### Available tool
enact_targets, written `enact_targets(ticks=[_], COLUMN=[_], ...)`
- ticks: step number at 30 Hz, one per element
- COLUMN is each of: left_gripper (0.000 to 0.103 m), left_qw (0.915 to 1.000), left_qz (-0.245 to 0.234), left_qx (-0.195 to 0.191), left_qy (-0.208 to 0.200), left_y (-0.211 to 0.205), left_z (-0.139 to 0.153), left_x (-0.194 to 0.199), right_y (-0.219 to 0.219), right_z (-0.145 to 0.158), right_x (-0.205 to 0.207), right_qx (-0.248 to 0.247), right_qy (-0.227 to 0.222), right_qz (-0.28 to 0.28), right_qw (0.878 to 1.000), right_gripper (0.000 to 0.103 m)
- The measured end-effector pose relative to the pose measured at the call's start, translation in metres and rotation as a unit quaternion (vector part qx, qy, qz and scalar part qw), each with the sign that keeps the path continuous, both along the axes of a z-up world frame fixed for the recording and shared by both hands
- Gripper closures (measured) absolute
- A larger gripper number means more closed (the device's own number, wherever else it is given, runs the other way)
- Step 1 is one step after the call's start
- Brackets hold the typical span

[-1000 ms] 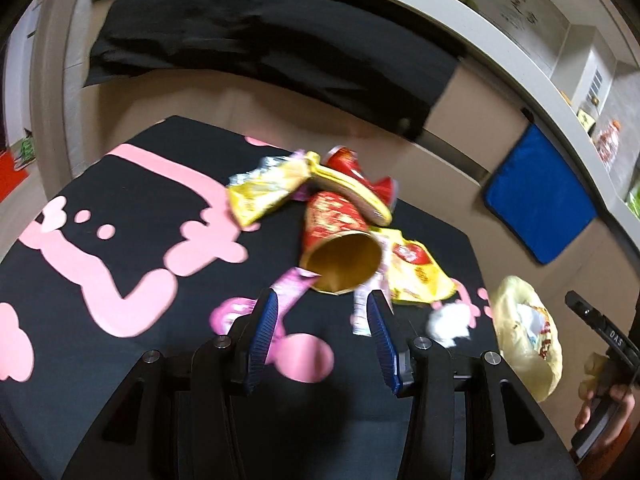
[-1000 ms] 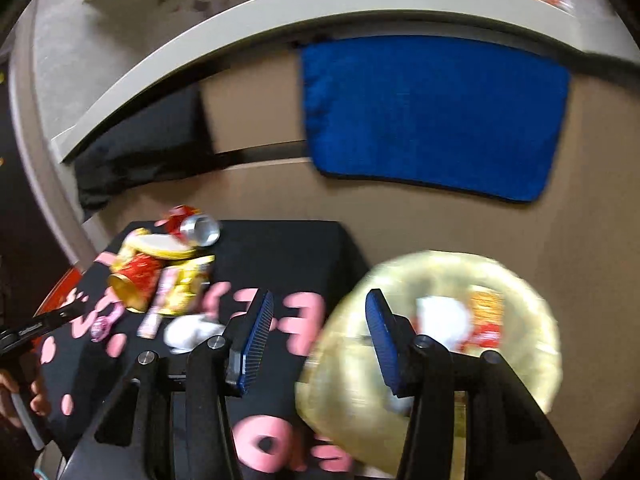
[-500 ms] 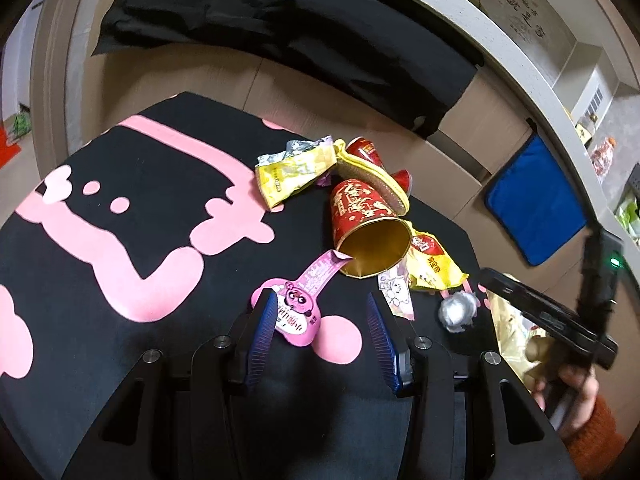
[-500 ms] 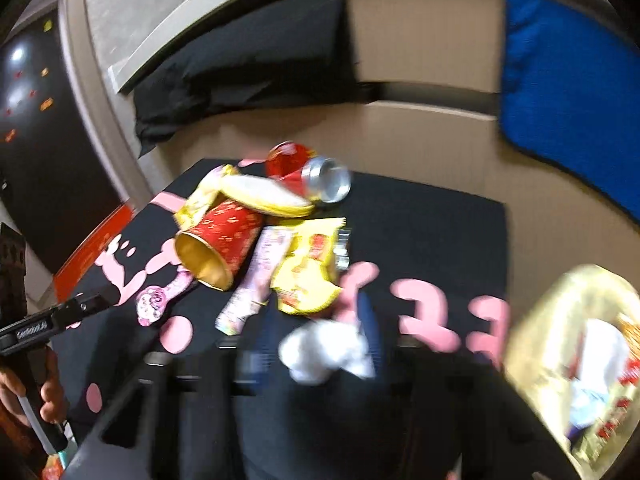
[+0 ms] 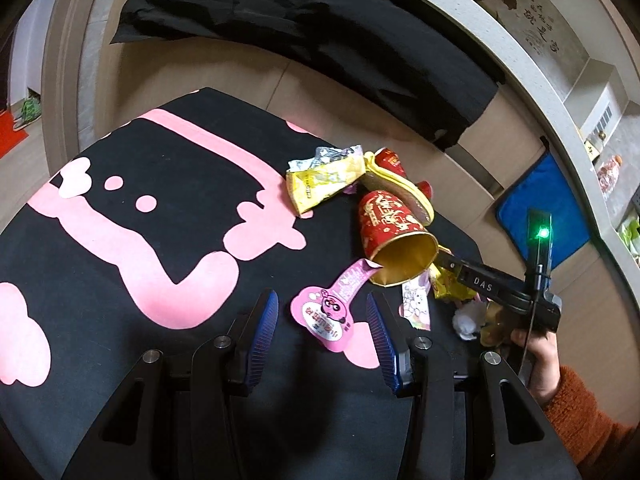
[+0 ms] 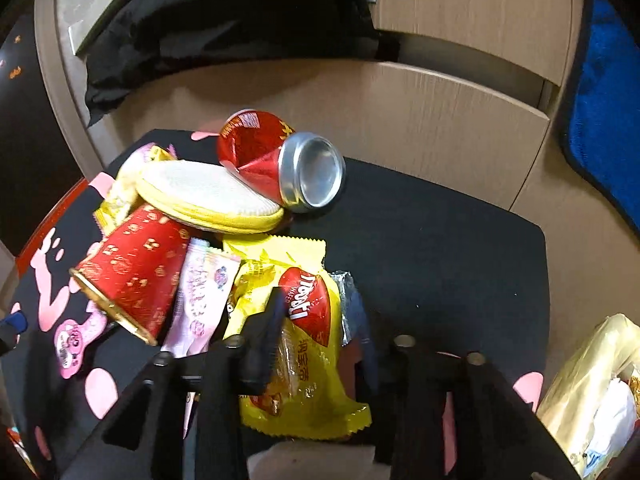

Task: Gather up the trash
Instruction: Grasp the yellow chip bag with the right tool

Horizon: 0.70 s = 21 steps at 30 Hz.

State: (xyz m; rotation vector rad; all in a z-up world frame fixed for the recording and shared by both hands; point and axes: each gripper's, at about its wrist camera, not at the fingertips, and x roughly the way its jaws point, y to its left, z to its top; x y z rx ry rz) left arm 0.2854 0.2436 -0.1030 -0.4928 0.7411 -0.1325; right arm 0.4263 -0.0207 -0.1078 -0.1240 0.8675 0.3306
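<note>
Table (image 5: 120, 240), black with pink print, carried the trash pile at its far right part. Trash bag (image 6: 580, 384), pale yellow, hung open off the table's right edge. Red paper cup (image 5: 394, 232) lay on its side, mouth toward the left gripper (image 5: 322, 320). Crushed red can (image 6: 280, 160) rested behind a yellow-rimmed lid (image 6: 208, 196). Yellow wafer wrapper (image 6: 308, 344) lay between the right gripper (image 6: 320, 328) jaws, spread, motion-blurred; contact could not be told. Pink panda-print wrapper (image 5: 328, 316) lay between the left jaws, spread, not touching. White crumpled tissue (image 5: 466, 318) sat near the right gripper's tip.
</note>
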Motion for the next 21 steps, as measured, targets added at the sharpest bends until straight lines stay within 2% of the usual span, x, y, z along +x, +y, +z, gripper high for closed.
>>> enact_targets(ticks=[5,8,16,18,20,21], left_gripper=[0.056,0.056,0.056,0.056,0.056,0.056], left_qw=[0.9999,0.9999,0.9997,0.9997,0.9997,0.9997], left_qz=[0.0,-0.003,-0.008,-0.007,-0.005,-0.004], left_qx=[-0.008,-0.01,-0.016,-0.015,-0.016,-0.018], left_qy=[0.008,0.013,0.017,0.016,0.018,0.019], left_y=[0.001,-0.001,-0.005,-0.005,-0.005,-0.004], left_z=[-0.005,-0.008,-0.01,-0.01,-0.011,-0.011], left_x=[0.004,0.006,0.008,0.007,0.006,0.006], right_y=[-0.001,-0.007,-0.005,-0.004,-0.007,-0.01], right_z=[-0.007,-0.007,-0.009,-0.01,-0.009,-0.009], right_x=[0.004,0.005,0.011,0.012,0.01,0.009], right_qx=[-0.004,0.012,0.014,0.02,0.04,0.052], right_qy=[0.002,0.005,0.0,0.0,0.006,0.015], right_qz=[-0.001,0.005,0.02,0.022,0.033,0.04], right_qw=[1.0,1.0,1.0,1.0,0.999,0.998], right_gripper=[0.054,0.053,0.051,0.055,0.081,0.082])
